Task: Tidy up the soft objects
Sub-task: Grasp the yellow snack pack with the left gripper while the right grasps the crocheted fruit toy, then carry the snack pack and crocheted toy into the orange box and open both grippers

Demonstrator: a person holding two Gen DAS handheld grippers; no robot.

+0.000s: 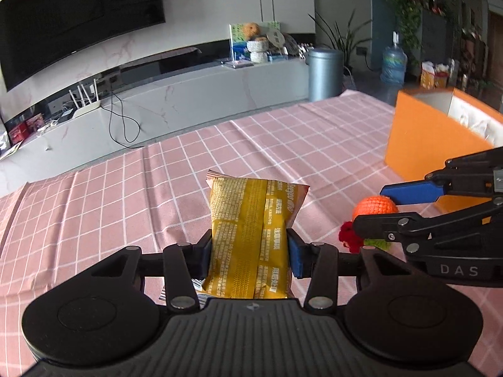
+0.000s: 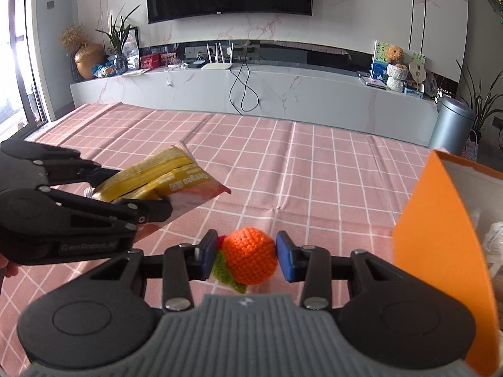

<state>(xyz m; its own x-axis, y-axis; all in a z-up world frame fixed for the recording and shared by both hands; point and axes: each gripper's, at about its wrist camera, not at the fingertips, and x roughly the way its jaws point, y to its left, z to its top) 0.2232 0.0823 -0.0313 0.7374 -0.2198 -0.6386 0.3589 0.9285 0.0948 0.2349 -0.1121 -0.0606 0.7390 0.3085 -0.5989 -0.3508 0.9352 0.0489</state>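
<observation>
Both soft items gripped, ready for carrying to the box [image 1: 418, 144].

Pink checked table [image 1: 251, 144] underneath, bare toward its far edge; orange box open-topped at the right edge, some pale contents inside, too unclear to name. Yellow packet [image 1: 248, 238] clamped between the pads of the left gripper [image 1: 250, 251], lifted clear of the cloth and slanting in the right wrist view, near the table's middle. Crocheted orange ball [image 2: 250, 254], with green leaf and a red bit beside it, pinched between the pads of the right gripper [image 2: 245, 256], just left of the box and close to the near edge. Step in hand, judging by this: pick-up done, transfer pending. Next move likely needing a lift over the box wall, one gripper at a time to avoid a clash, then release inside; light grip advisable, both items squashy.
</observation>
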